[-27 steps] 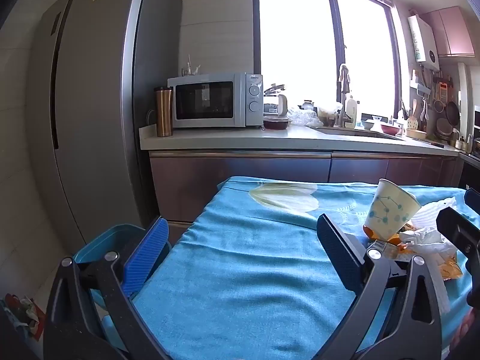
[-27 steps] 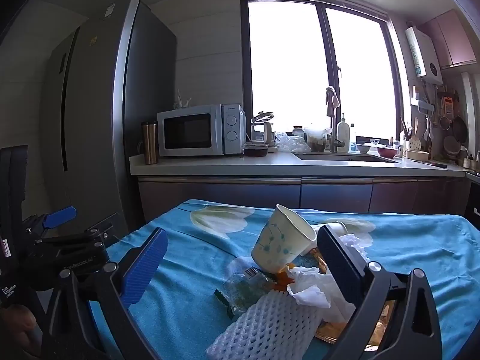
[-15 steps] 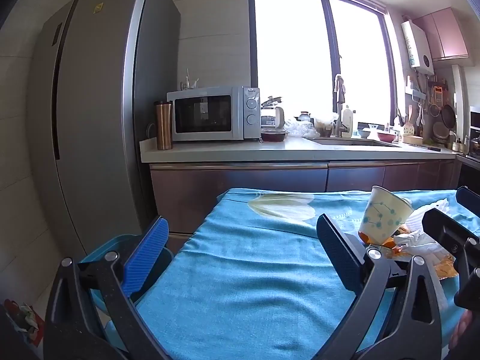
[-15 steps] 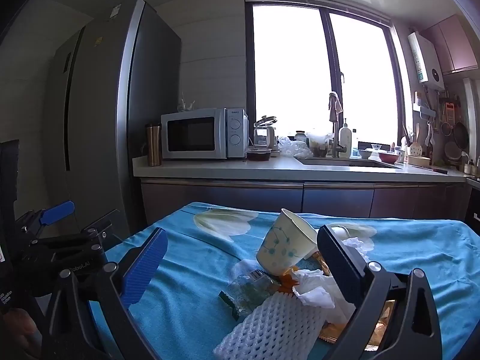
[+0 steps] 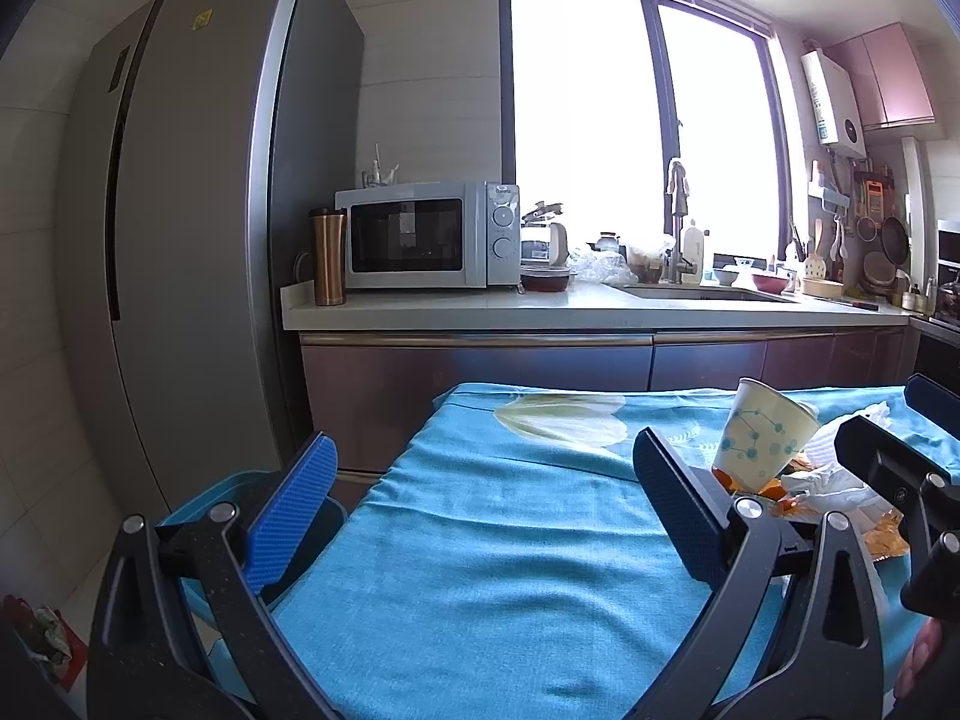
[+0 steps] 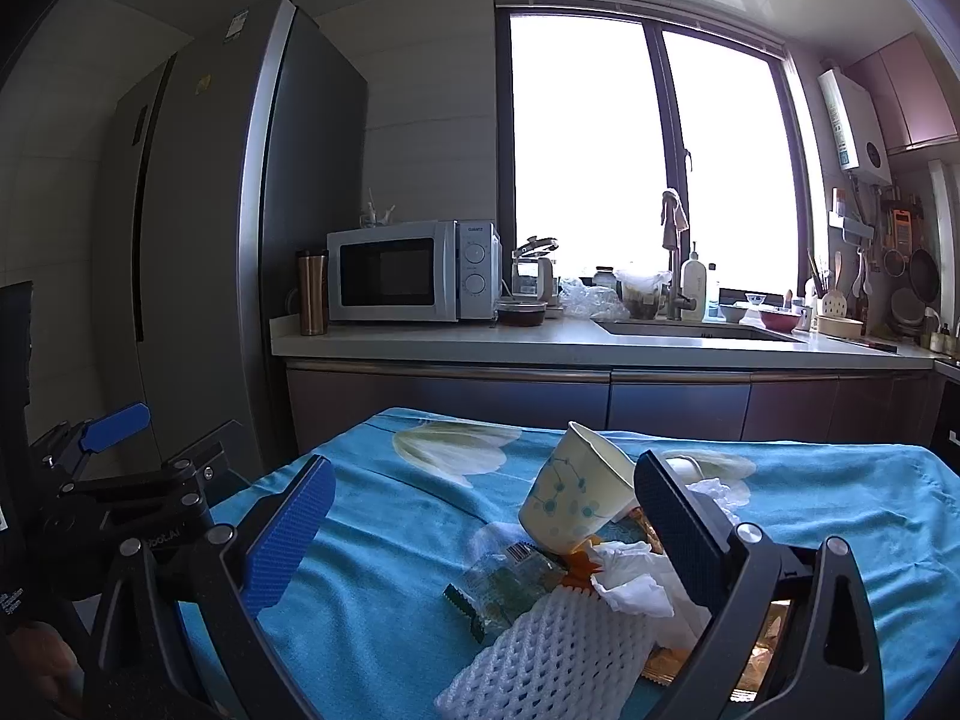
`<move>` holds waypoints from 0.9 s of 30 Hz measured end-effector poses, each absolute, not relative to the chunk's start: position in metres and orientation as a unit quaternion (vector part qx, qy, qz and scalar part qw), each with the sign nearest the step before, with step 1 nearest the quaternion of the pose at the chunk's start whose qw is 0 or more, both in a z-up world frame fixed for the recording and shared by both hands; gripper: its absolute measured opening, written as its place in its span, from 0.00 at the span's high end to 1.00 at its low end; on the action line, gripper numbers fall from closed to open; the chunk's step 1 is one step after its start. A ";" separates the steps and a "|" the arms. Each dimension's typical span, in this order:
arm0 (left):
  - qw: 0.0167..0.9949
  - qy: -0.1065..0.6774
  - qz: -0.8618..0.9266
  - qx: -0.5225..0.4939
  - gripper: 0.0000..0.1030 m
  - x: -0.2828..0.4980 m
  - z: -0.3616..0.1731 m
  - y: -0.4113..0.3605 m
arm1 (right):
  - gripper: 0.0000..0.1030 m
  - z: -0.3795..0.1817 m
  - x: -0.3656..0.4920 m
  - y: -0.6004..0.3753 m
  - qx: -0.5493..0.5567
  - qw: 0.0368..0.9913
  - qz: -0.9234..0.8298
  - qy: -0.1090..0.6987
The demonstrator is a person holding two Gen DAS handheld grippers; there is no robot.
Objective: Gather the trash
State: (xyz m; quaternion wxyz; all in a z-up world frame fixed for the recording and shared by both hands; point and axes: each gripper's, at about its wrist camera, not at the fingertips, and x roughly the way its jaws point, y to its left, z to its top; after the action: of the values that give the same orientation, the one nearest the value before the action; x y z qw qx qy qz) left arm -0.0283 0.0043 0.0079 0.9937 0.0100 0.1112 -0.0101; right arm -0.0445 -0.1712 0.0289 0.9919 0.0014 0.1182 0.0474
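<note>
- hovering over the blue-clothed surface (image 5: 480, 540), the left hand-held gripper (image 5: 486, 498) has its jaws spread wide with only bare cloth between them.
- the right hand-held gripper (image 6: 480, 516) is just as wide open, gripping nothing, with the trash heap lying between and under its fingers.
- a paper cup (image 6: 573, 504) tilts on its side at the top of the heap, close by the right finger.
- crumpled tissue (image 6: 630, 582), a clear wrapper (image 6: 504, 588) and a white foam net (image 6: 552, 654) lie touching one another below the cup.
- a blue bin (image 5: 204, 504) sits off the surface's left edge.
- behind stand the kitchen counter, a microwave (image 5: 426, 234) and a tall fridge (image 5: 192, 240).
</note>
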 end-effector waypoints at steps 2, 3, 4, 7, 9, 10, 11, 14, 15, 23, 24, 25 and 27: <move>0.994 0.110 -0.009 0.010 0.05 -0.027 0.008 0.005 | 0.06 0.029 -0.044 -0.171 0.001 0.992 0.048 0.118; 0.994 0.110 -0.009 0.010 0.05 -0.028 0.008 0.005 | 0.06 0.029 -0.044 -0.171 0.001 0.992 0.048 0.118; 0.994 0.110 -0.010 0.009 0.05 -0.028 0.008 0.005 | 0.06 0.029 -0.045 -0.171 0.001 0.992 0.048 0.117; 0.994 0.108 -0.010 0.010 0.05 -0.029 0.008 0.004 | 0.06 0.028 -0.045 -0.171 0.002 0.992 0.049 0.115; 0.994 0.108 -0.009 0.009 0.05 -0.029 0.008 0.004 | 0.06 0.027 -0.045 -0.171 0.003 0.992 0.050 0.116; 0.994 0.107 -0.010 0.009 0.05 -0.029 0.009 0.004 | 0.06 0.028 -0.045 -0.171 0.003 0.992 0.050 0.115; 0.994 0.107 -0.010 0.009 0.05 -0.029 0.008 0.004 | 0.06 0.028 -0.046 -0.171 0.003 0.992 0.049 0.114; 0.994 0.106 -0.009 0.009 0.05 -0.030 0.008 0.004 | 0.06 0.029 -0.046 -0.172 0.004 0.992 0.050 0.113; 0.994 0.105 -0.009 0.009 0.05 -0.030 0.008 0.004 | 0.06 0.029 -0.046 -0.172 0.005 0.992 0.051 0.113; 0.995 0.104 -0.009 0.009 0.05 -0.031 0.008 0.004 | 0.06 0.028 -0.045 -0.171 0.007 0.992 0.052 0.115; 0.995 0.103 -0.009 0.009 0.05 -0.031 0.008 0.004 | 0.06 0.028 -0.045 -0.171 0.007 0.992 0.053 0.114; 0.995 0.103 -0.009 0.008 0.05 -0.031 0.008 0.003 | 0.06 0.029 -0.045 -0.171 0.008 0.992 0.054 0.114; 0.995 0.104 -0.009 0.008 0.05 -0.031 0.008 0.004 | 0.06 0.028 -0.045 -0.172 0.009 0.992 0.054 0.114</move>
State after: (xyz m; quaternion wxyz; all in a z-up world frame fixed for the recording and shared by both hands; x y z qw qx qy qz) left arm -0.0308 0.0035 0.0079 0.9945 0.0079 0.1036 -0.0094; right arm -0.0454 -0.1720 0.0282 0.9920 0.0086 0.1142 0.0536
